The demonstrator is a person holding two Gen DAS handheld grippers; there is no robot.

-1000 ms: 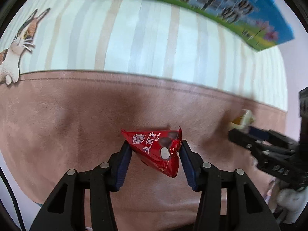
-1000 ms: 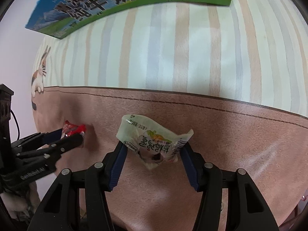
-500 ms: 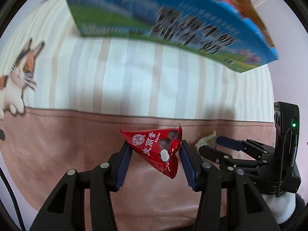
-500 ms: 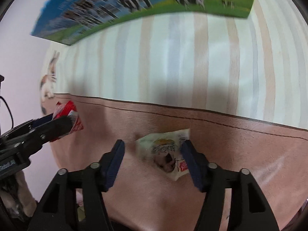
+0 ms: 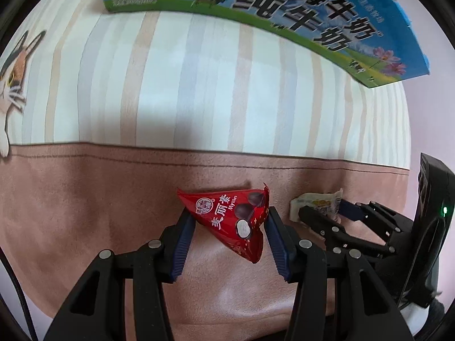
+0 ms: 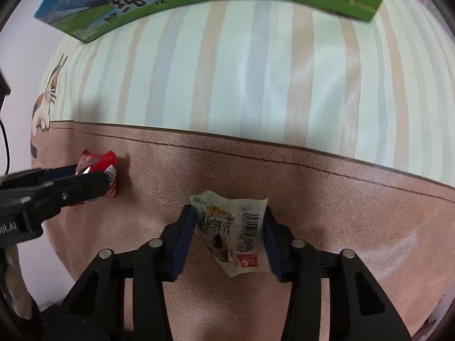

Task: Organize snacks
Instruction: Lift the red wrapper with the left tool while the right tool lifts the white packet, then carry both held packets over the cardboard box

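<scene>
We are gripping the red packet in the left gripper, low in the centre of the left wrist frame, its blue pads pressing on both sides of it just as they were a second ago. In the right wrist frame we are clamping the right gripper on the pale packet, low in the centre. Half a second ago that packet was lying loose on the pink cloth between parted jaws; the jaws have just been closing, and now the pads are touching both of its edges, with the barcode side turned towards the camera. A second ago it was showing its printed front instead.

The milk carton is filling the top of both frames, sharper now than in the blurred frame before. The striped cloth is lying below it, above the pink band. The cat print is sitting at the left edge. In the left wrist frame the right gripper is showing at the lower right, just beside ours, nearer than a second ago.
</scene>
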